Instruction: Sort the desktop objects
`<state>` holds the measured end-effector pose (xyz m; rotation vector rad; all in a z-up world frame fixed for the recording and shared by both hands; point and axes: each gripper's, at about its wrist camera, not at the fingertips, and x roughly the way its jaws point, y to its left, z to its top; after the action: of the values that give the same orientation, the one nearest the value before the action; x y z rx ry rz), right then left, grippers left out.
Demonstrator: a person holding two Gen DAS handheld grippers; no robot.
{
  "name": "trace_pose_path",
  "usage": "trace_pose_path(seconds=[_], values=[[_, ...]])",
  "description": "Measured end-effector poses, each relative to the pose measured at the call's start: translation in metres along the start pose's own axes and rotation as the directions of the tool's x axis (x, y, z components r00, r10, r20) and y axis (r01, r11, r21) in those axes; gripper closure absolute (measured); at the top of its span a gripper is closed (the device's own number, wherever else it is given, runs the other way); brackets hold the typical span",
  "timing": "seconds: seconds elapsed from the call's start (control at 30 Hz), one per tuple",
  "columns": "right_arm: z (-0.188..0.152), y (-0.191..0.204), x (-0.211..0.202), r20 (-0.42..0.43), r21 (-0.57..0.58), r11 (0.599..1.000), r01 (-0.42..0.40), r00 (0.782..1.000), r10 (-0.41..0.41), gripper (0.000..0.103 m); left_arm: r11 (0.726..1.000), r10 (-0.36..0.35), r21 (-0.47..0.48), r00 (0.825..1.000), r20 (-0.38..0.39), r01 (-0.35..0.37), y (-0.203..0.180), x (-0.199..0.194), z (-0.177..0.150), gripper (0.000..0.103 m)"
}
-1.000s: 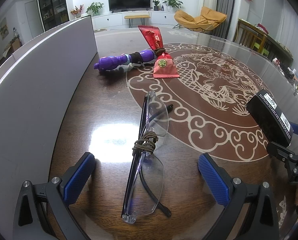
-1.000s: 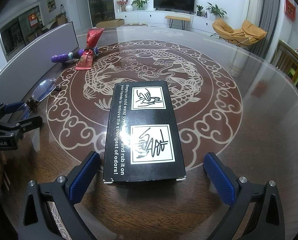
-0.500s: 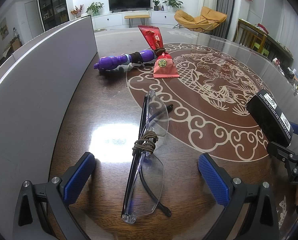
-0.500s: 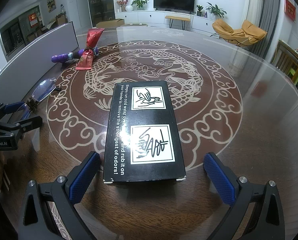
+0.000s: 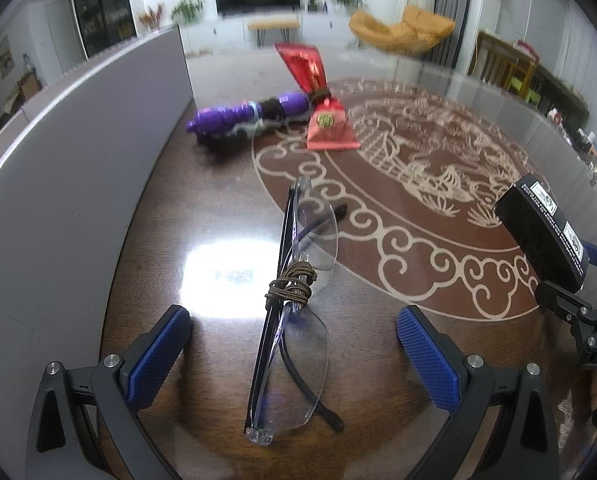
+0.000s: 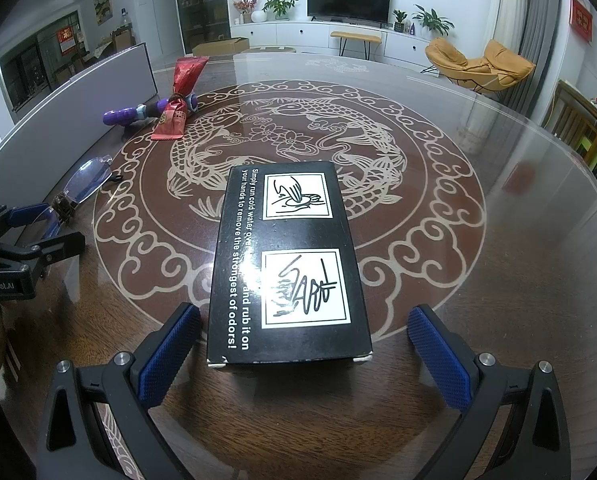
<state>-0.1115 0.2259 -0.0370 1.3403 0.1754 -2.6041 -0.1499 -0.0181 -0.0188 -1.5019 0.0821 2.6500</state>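
Left wrist view: the left gripper point(image 5: 290, 354) stands wide apart astride the folded rimless glasses with a brown cord round the bridge point(image 5: 292, 312), lying toward 12 o'clock; closing could bend the thin lenses. Right wrist view: the right gripper point(image 6: 304, 350) gapes around the flat black printed cardboard box point(image 6: 288, 266), untouched, which may skid on the glossy brown table point(image 6: 498, 300) if pinched off-centre.

Passage on the left is blocked by a grey panel point(image 5: 70, 184). Open table point(image 6: 478, 240) is seen right of the box point(image 6: 286, 264), apparently unobstructed.
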Motion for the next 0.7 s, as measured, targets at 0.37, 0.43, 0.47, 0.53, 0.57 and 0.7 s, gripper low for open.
trace_pose_path(seconds=[0.37, 0.43, 0.47, 0.53, 0.57, 0.7], values=[[0.058, -0.007, 0.006, -0.248, -0.031, 0.997, -0.077, 0.967, 0.067, 0.044, 0.997, -0.058, 0.052, 0.996, -0.073, 0.062, -0.012, -0.007, 0.026, 0.086], [0.057, -0.003, -0.008, -0.226, -0.049, 0.994, -0.094, 0.971, 0.080, 0.044, 0.996, -0.074, 0.042, 0.997, -0.032, 0.075, -0.009, -0.021, 0.021, 0.089], [0.057, 0.000, -0.019, -0.208, -0.052, 0.993, -0.103, 0.974, 0.090, 0.044, 0.996, -0.089, 0.030, 0.996, -0.008, 0.089, -0.005, -0.031, 0.019, 0.091], [0.062, 0.008, -0.036, -0.178, -0.068, 0.991, -0.117, 0.979, 0.104, 0.044, 0.992, -0.126, -0.010, 0.991, 0.038, 0.126, 0.004, -0.052, 0.016, 0.091], [0.065, 0.015, -0.045, -0.161, -0.082, 0.989, -0.125, 0.981, 0.110, 0.044, 0.990, -0.135, -0.030, 0.989, 0.059, 0.137, 0.010, -0.062, 0.015, 0.091], [0.090, 0.054, -0.070, -0.095, -0.120, 0.977, -0.177, 0.982, 0.166, 0.044, 0.978, -0.163, -0.104, 0.974, 0.157, 0.180, 0.039, -0.113, 0.010, 0.091]])
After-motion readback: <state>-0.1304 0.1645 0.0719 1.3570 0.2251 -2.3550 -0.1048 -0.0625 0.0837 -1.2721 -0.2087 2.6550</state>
